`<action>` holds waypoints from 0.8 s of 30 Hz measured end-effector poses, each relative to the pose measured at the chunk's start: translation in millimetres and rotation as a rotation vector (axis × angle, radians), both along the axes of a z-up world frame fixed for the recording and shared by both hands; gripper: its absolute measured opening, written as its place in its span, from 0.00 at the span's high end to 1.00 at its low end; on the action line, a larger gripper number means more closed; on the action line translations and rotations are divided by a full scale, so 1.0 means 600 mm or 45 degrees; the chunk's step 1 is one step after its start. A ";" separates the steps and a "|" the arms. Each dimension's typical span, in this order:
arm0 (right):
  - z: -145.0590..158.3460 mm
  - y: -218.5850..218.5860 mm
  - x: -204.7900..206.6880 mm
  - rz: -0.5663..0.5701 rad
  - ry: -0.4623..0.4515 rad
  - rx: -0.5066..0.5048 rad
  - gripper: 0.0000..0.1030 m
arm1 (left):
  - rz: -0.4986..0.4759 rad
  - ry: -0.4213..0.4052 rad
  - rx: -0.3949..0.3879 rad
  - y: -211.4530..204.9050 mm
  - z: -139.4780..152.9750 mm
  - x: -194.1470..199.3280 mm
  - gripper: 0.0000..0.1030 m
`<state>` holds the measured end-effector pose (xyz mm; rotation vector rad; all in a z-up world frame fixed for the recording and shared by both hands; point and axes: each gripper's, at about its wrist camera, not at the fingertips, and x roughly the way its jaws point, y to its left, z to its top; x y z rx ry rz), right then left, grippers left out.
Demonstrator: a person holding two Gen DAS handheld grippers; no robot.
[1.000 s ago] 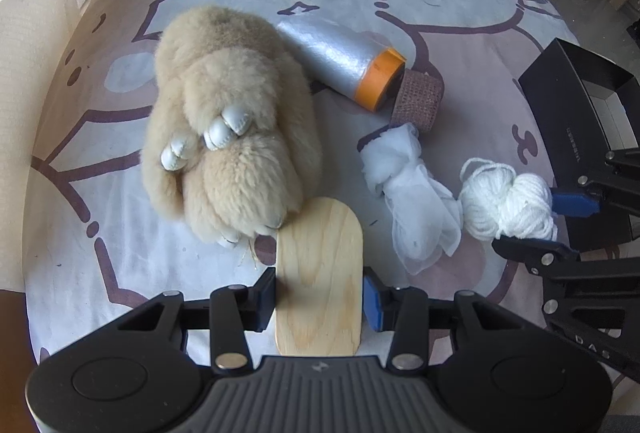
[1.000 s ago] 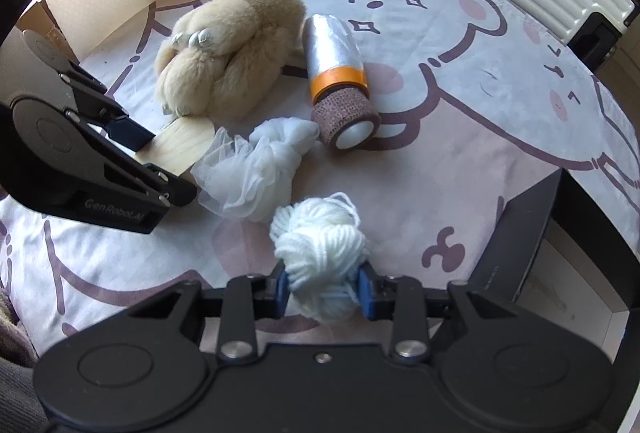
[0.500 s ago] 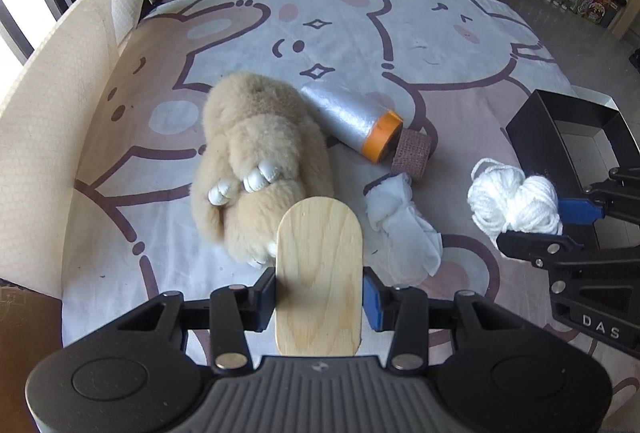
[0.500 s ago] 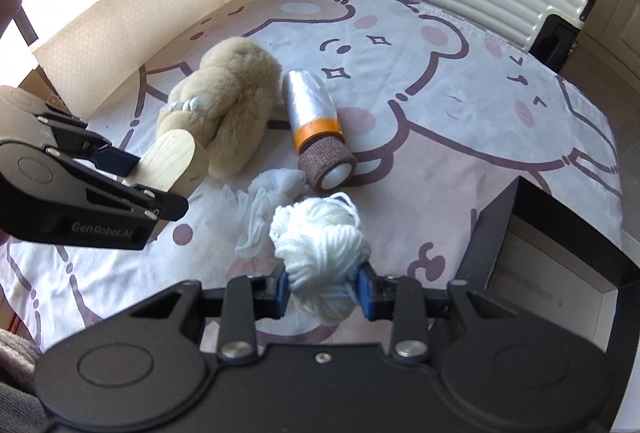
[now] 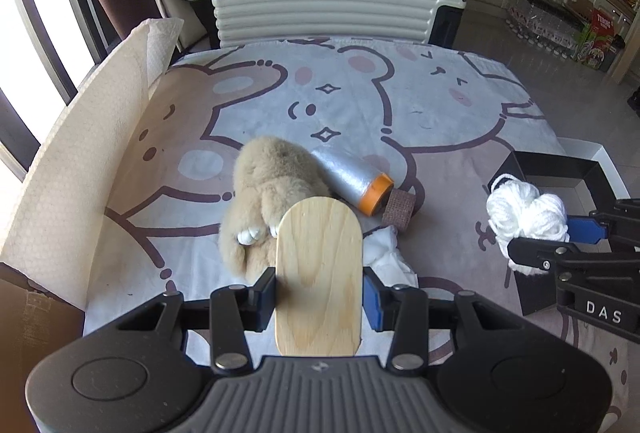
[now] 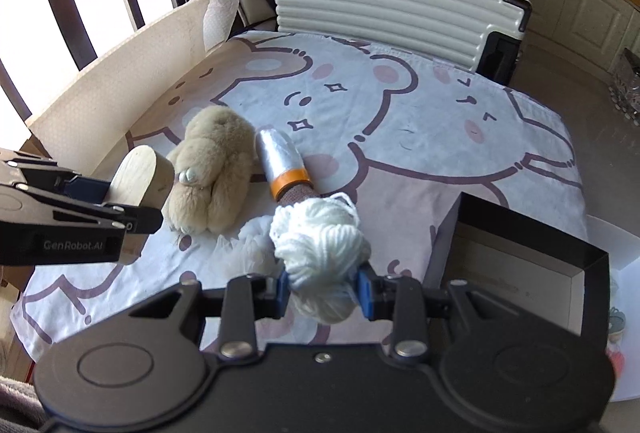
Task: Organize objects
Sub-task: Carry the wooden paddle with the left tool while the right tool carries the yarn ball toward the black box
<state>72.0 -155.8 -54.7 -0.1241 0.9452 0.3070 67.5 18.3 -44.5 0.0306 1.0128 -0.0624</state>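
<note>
- Left wrist view: left gripper [image 5: 319, 291] is clamping the wood block [image 5: 319, 273], now lifted off the cloth [image 5: 420, 105] and higher than a second ago.
- Right gripper [image 6: 323, 289] is gripping the yarn [image 6: 320, 253], also raised, near the black box [image 6: 516, 261] on the right; probably heading there.
- Plush [image 5: 272, 193], silver roll [image 5: 352, 177], and gauze [image 5: 386, 261] are staying on the cloth.
- Right wrist view is showing the box's open inside; left view is showing only its far corner.

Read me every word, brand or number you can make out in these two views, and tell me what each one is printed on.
"DAS": white letters on the side of the right gripper, seen from the left wrist view.
"GenRobot.AI": on the side of the left gripper, seen from the right wrist view.
"TUBORG": probably, on a red and green carton by the far cabinets; small, so uncertain.
Faint lettering inside the black box is too blurred to read.
</note>
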 end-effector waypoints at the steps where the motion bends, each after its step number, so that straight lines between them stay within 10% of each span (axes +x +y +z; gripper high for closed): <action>1: 0.004 -0.003 -0.002 -0.011 -0.007 0.004 0.67 | 0.002 -0.010 -0.004 -0.001 0.004 -0.002 0.57; 24: 0.058 -0.048 -0.025 -0.164 -0.134 0.072 0.67 | 0.074 -0.134 -0.038 -0.018 0.037 -0.010 0.57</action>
